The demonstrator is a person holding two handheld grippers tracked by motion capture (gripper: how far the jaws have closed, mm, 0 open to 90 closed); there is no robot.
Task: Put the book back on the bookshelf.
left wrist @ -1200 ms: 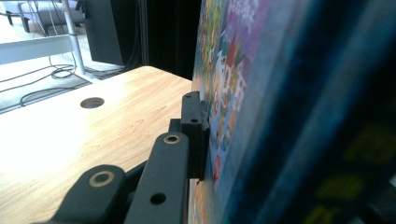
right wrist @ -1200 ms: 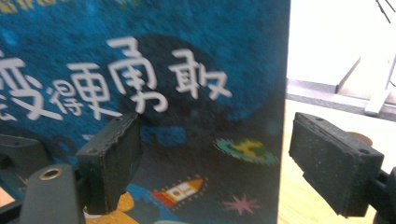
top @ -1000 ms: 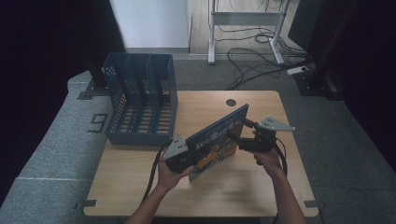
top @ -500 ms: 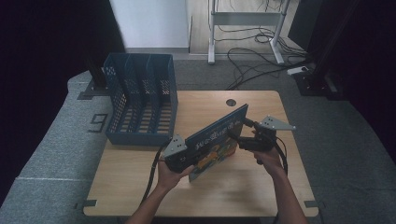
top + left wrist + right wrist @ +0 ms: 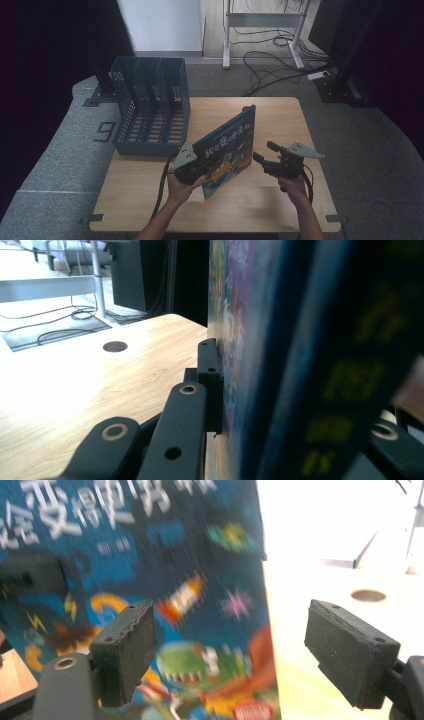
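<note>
The left tool (image 5: 192, 169) is clamping the book (image 5: 227, 147) near its lower corner, with the jaws pressing on both covers in the left gripper view, so the book (image 5: 280, 360) is standing on edge, tilted, its low corner close to or touching the surface (image 5: 280, 112); I cannot tell which. The right tool (image 5: 266, 161) is hanging just beside the book's free edge with its jaws spread wide and gripping nothing, and in the right gripper view the cover (image 5: 150, 580) is sitting behind the left pad while the other pad is standing off over bare wood. My judgement is that the one-cornered hold is the weak point: a large flat book pinched so far from its middle is likely to be pivoting or sagging in the jaws, and it could slip out, flop open or slap down flat. If the blue rack (image 5: 150, 107) at the far left is the goal, a swinging corner could also catch a divider. The left hand (image 5: 184, 185) is reaching in low from the near edge, forearm angled forward, and the right hand (image 5: 292, 182) is holding its tool level, pointing toward the book.
</note>
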